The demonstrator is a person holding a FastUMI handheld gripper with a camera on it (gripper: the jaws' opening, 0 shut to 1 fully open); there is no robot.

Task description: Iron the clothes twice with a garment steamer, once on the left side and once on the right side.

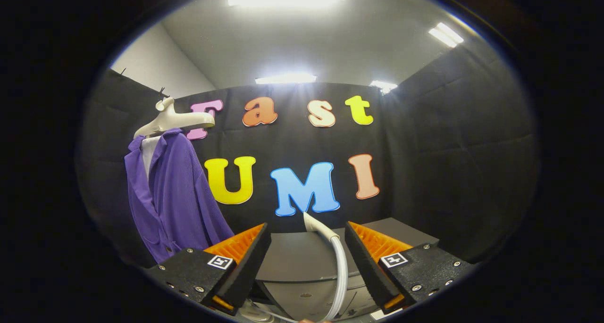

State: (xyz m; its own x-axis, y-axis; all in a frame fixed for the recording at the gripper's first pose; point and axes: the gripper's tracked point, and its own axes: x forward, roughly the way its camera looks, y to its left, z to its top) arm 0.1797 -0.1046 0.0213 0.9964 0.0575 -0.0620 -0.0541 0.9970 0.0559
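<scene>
Hanging left of the gripper (306,261): purple shirt (174,200) on hanger (172,120). Fingers spread, released; steamer hose (337,266) between them, untouched.

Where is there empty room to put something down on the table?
The bare patch of the grey table lies between the open gripper fingers, left of the white curved steamer hose. More room shows beyond the right finger. It is crowded by the purple garment on its white hanger.
</scene>
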